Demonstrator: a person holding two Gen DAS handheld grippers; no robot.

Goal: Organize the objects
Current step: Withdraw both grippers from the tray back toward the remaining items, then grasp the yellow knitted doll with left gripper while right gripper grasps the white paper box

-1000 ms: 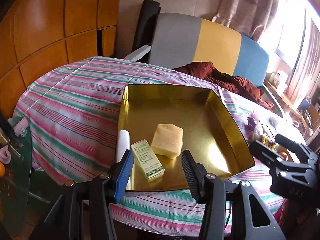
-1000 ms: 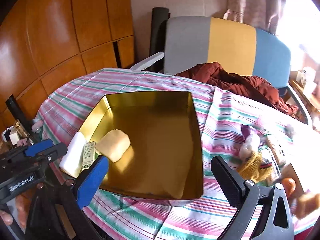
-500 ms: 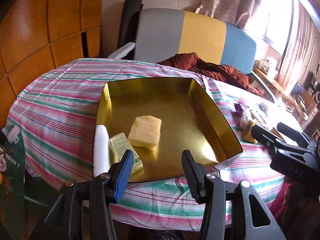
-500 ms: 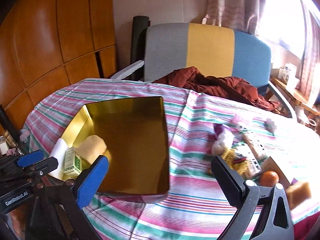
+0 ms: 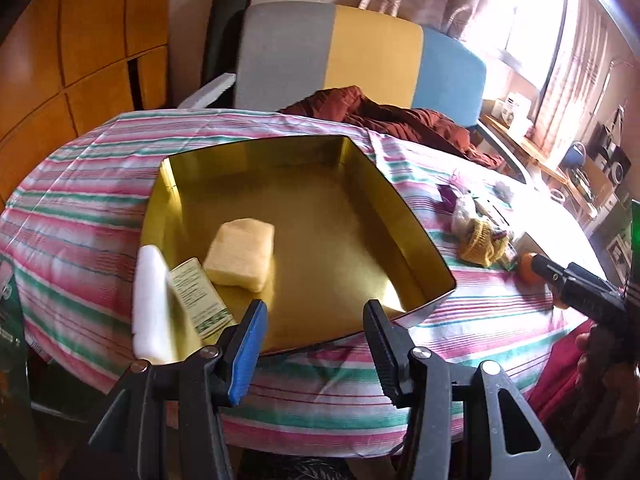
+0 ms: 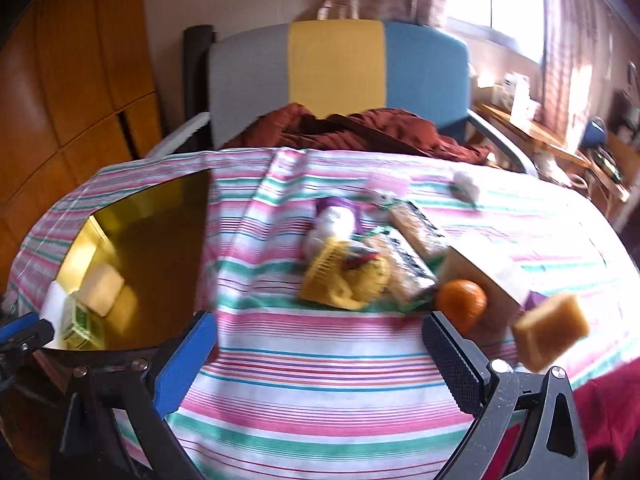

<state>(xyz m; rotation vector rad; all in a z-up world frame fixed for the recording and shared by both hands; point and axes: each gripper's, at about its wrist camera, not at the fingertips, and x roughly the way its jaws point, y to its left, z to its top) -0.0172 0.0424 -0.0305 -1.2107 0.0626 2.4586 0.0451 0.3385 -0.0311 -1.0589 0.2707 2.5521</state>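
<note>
A gold tin tray (image 5: 404, 216) sits on the striped tablecloth and holds a pale yellow sponge (image 5: 242, 254) and a small green-and-white box (image 5: 198, 298). A white block (image 5: 150, 304) leans at the tray's left near corner. My left gripper (image 5: 313, 312) hovers open over the tray's near edge with nothing between its fingers. My right gripper (image 6: 316, 324) is wide open and empty above the cloth, just short of a blurred pile: an orange (image 6: 460, 304), a yellow mesh bag (image 6: 344, 280), wrapped packets (image 6: 416, 224), a cardboard box (image 6: 488, 276) and a brown sponge (image 6: 550, 332).
A grey, yellow and blue chair (image 5: 360, 52) with a dark red cloth (image 5: 400, 116) stands behind the round table. Wooden panelling (image 5: 80, 40) fills the left. A cluttered side table (image 6: 540, 132) stands by the window at the right. A red garment (image 6: 616, 400) hangs at the table's near right edge.
My right gripper has swung right, from over the tray to in front of the pile of loose items. My left gripper has drifted a little right along the tray's near edge, jaws unchanged.
</note>
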